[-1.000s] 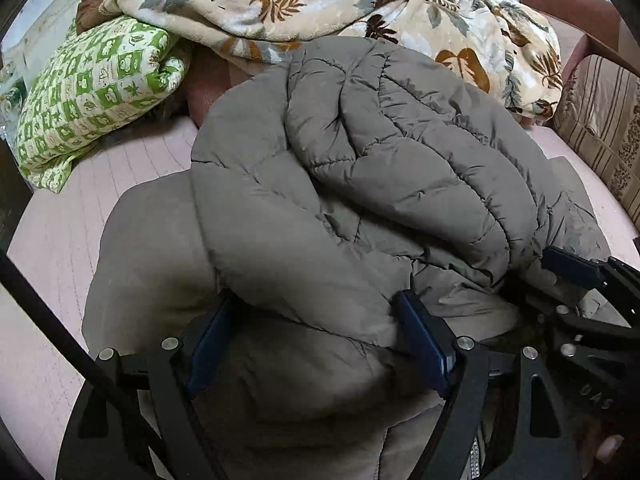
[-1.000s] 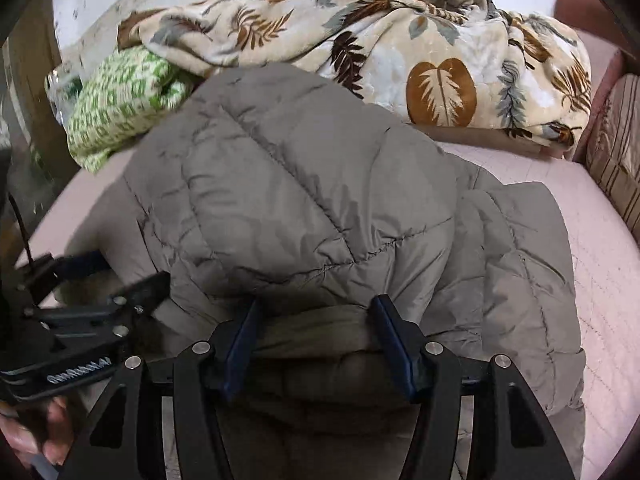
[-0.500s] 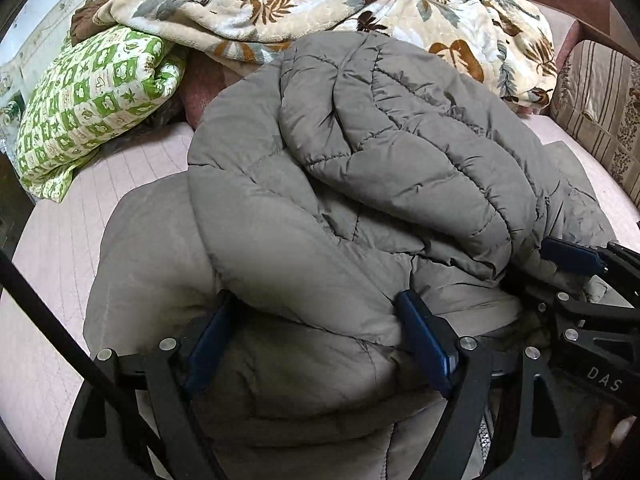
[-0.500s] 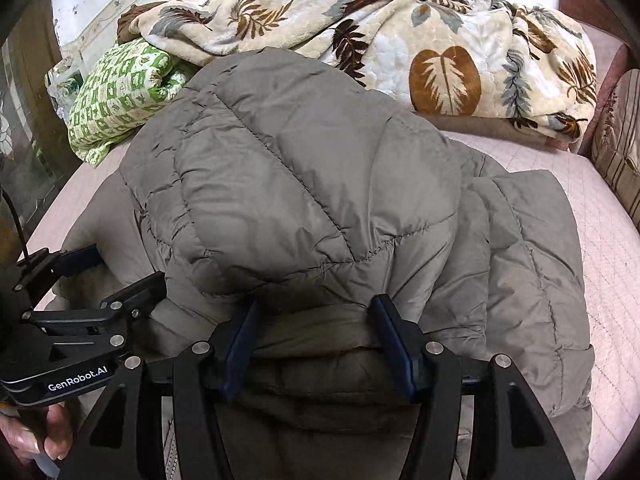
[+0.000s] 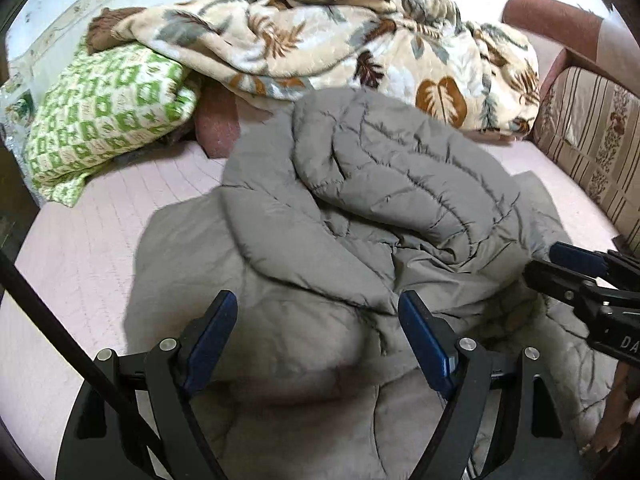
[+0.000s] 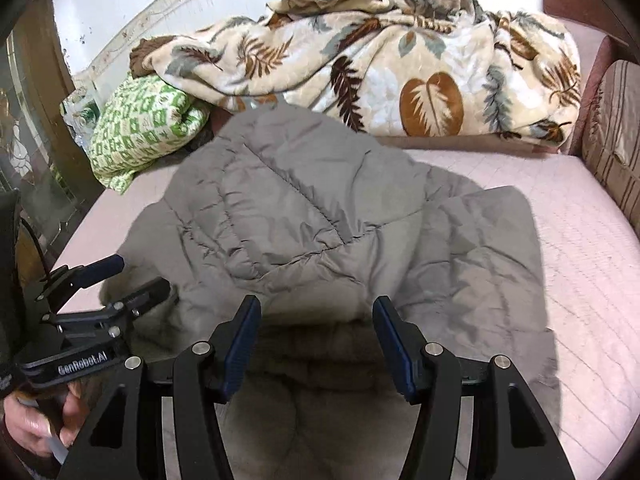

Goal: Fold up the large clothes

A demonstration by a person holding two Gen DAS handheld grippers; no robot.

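Observation:
A grey quilted puffer jacket [image 5: 380, 184] lies bunched and folded over itself on a pink bed sheet [image 5: 100, 240]. My left gripper [image 5: 316, 320] hovers over the jacket's near edge, jaws wide apart, with fabric below them and no pad pressing on it. In the right wrist view the same jacket [image 6: 280, 208] spreads across the bed. My right gripper [image 6: 316, 320] stands open above its near fold. Each gripper shows in the other's view: the right gripper [image 5: 576, 264] at the right edge, the left gripper [image 6: 108, 280] at the lower left, held by a hand [image 6: 36, 420].
A leaf-print blanket [image 5: 340, 40] is heaped along the back of the bed, with a green-and-white pillow [image 5: 104, 112] at its left. A striped cushion [image 5: 592, 128] on a brown arm bounds the right side. Bare pink sheet [image 6: 580, 240] lies right of the jacket.
Both grippers have drawn back and up from the jacket. The puffy fold that bulged between each pair of fingers now lies lower on the bed, and more sheet shows around it.

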